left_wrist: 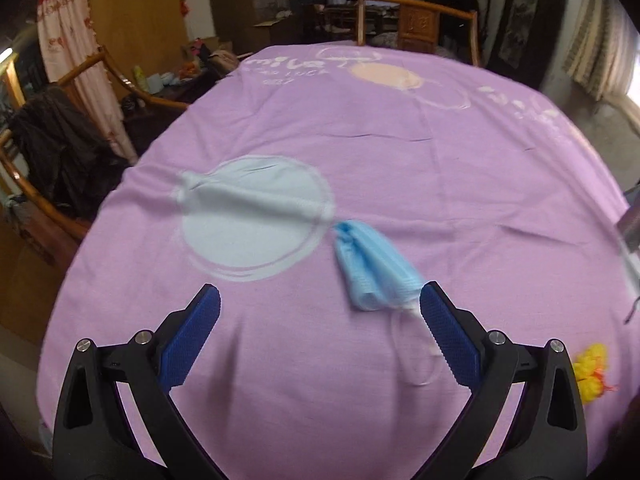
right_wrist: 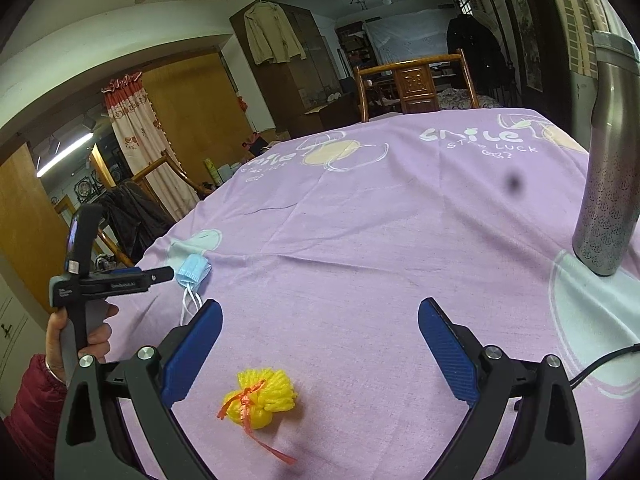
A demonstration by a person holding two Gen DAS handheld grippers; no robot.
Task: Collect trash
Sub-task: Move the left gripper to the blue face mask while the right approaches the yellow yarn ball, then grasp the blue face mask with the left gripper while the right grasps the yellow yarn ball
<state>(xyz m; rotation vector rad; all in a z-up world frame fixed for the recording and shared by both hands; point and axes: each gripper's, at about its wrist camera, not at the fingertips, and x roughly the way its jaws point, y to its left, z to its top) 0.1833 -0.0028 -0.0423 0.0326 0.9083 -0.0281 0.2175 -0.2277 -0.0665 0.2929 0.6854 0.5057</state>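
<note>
Tablecloth (right_wrist: 360,240) matt purple cloth; flask (right_wrist: 610,168) brushed metal, etched; mask (left_wrist: 372,268) pleated nonwoven fabric.

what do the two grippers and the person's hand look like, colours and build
Both the left gripper and right gripper share one build: black plastic arms shaped like a clamp, silver round pivot bolts, and blue ribbed pads on the fingers. From the right wrist view, the left gripper's body is black with small white lettering on its side. The bare hand gripping its handle wears a dark red quilted sleeve.
</note>
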